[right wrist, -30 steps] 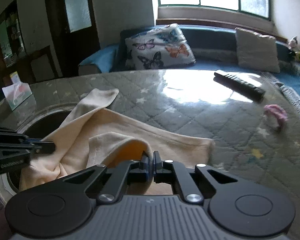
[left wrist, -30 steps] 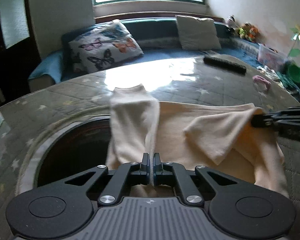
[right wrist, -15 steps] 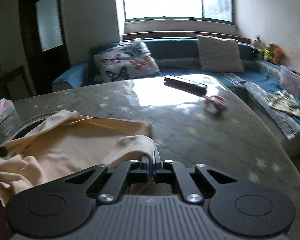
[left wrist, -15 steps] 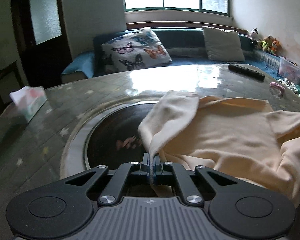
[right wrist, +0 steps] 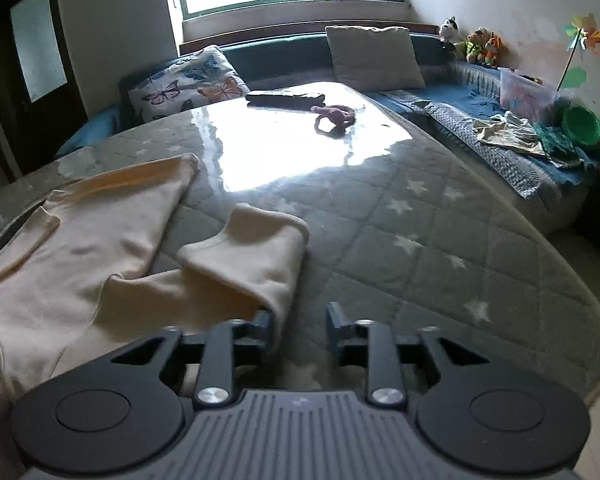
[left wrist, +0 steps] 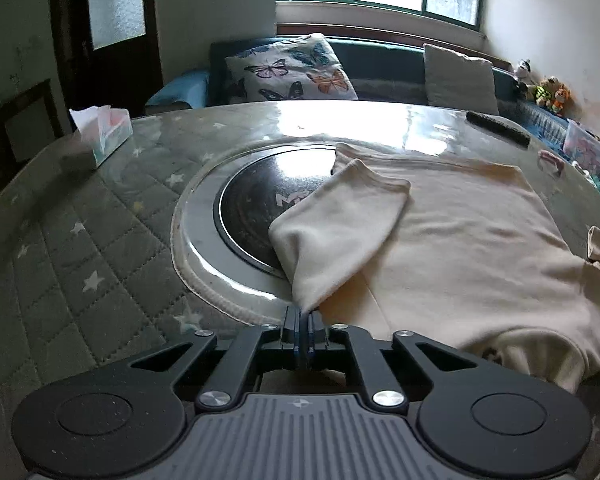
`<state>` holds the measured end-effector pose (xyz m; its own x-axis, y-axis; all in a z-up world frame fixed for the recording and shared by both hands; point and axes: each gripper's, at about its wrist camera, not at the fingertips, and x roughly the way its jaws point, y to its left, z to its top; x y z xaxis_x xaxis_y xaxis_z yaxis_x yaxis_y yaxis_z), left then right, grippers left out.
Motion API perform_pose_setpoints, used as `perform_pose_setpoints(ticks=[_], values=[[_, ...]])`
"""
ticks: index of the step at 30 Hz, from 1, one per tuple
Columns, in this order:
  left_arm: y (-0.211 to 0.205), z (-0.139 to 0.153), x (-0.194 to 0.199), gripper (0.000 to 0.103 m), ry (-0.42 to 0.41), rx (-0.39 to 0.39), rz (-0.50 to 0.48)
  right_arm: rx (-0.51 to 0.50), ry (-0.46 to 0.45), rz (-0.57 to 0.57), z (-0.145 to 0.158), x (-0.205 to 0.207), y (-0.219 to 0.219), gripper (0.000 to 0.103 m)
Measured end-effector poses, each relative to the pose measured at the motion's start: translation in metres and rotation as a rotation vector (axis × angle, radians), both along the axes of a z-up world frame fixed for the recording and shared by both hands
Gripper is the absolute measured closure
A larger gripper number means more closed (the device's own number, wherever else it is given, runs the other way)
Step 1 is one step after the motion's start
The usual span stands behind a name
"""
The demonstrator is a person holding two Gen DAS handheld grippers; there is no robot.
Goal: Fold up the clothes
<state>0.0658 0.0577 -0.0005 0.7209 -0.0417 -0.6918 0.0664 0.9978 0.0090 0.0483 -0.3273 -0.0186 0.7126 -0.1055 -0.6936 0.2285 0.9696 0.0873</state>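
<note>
The cream top (left wrist: 452, 232) lay spread flat on the worktop (left wrist: 100, 240), partly over the dark round inset (left wrist: 252, 208), stretching ahead and to the right of the left jaws. The left gripper (left wrist: 301, 330) had its jaws all but together, just starting to part, with the tip of the left sleeve (left wrist: 340, 224) pinched thin between them. That sleeve ran from the jaws forward across the top's body.

Over on the other side, the right gripper (right wrist: 298, 326) had its jaws apart and widening. The right sleeve (right wrist: 260, 256) lay draped just ahead, its edge brushing the inner face of the left jaw, nothing pressed between the 2 pads.

The step looked like letting go after laying both sleeves down. To do it well, I'd say: let the left jaws open fully before pulling back, or the pinched tip drags and spoils the lay. The right one should back straight off, away from the cloth edge beside its jaw, so it doesn't snag. The right sleeve sat bunched and off the body, so it would likely want a second placing.
</note>
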Motion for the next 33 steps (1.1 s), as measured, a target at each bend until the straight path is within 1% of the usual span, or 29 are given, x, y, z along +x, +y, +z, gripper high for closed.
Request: perform_pose_setpoints(ticks=[1, 2, 3, 4, 5, 6, 7, 9, 11, 16, 17, 21, 25, 29, 30, 31, 32, 33], values=[[-0.002, 0.002, 0.000, 0.094, -0.007, 0.006, -0.006, -0.012, -0.001, 0.005, 0.002, -0.002, 0.000, 0.061], [-0.004, 0.004, 0.000, 0.090, -0.014, 0.011, -0.012, -0.024, -0.004, 0.009, 0.003, -0.003, 0.001, 0.054], [-0.006, 0.005, 0.000, 0.087, -0.022, 0.017, -0.018, -0.043, -0.006, 0.016, 0.003, -0.001, 0.003, 0.052], [-0.008, 0.007, 0.001, 0.072, -0.029, 0.022, -0.025, -0.064, -0.006, 0.025, 0.004, 0.001, 0.005, 0.052], [-0.011, 0.009, 0.001, 0.060, -0.041, 0.034, -0.031, -0.084, -0.007, 0.034, 0.004, 0.003, 0.007, 0.050], [-0.014, 0.010, 0.003, 0.059, -0.054, 0.046, -0.037, -0.105, -0.007, 0.043, 0.004, 0.005, 0.010, 0.048], [-0.017, 0.011, 0.005, 0.059, -0.061, 0.056, -0.048, -0.119, -0.003, 0.053, 0.004, 0.008, 0.012, 0.043], [-0.024, 0.011, 0.011, 0.058, -0.063, 0.071, -0.067, -0.163, 0.008, 0.079, 0.000, 0.015, 0.019, 0.041], [-0.029, 0.010, 0.019, 0.057, -0.062, 0.084, -0.078, -0.216, 0.020, 0.109, -0.005, 0.023, 0.027, 0.038], [-0.043, 0.001, 0.045, 0.057, -0.048, 0.112, -0.118, -0.307, 0.019, 0.143, -0.006, 0.040, 0.037, 0.037], [-0.047, -0.001, 0.049, 0.058, -0.045, 0.116, -0.131, -0.312, 0.018, 0.138, -0.005, 0.043, 0.035, 0.037], [-0.060, -0.009, 0.067, 0.058, -0.035, 0.132, -0.187, -0.325, -0.013, 0.055, 0.006, 0.047, 0.017, 0.036], [-0.073, -0.018, 0.085, 0.058, -0.024, 0.135, -0.233, -0.296, -0.020, -0.066, 0.014, 0.044, -0.015, 0.036], [-0.080, -0.027, 0.105, 0.059, -0.006, 0.141, -0.238, -0.289, -0.017, -0.105, 0.014, 0.035, -0.028, 0.036], [-0.080, -0.028, 0.108, 0.060, -0.009, 0.137, -0.236, -0.291, -0.018, -0.107, 0.014, 0.032, -0.028, 0.036], [-0.080, -0.028, 0.110, 0.066, -0.009, 0.132, -0.233, -0.285, -0.020, -0.102, 0.014, 0.030, -0.027, 0.036], [-0.080, -0.027, 0.113, 0.074, -0.009, 0.127, -0.231, -0.278, -0.022, -0.097, 0.015, 0.028, -0.026, 0.036], [-0.078, -0.028, 0.115, 0.079, -0.008, 0.124, -0.228, -0.273, -0.023, -0.083, 0.016, 0.028, -0.023, 0.036]])
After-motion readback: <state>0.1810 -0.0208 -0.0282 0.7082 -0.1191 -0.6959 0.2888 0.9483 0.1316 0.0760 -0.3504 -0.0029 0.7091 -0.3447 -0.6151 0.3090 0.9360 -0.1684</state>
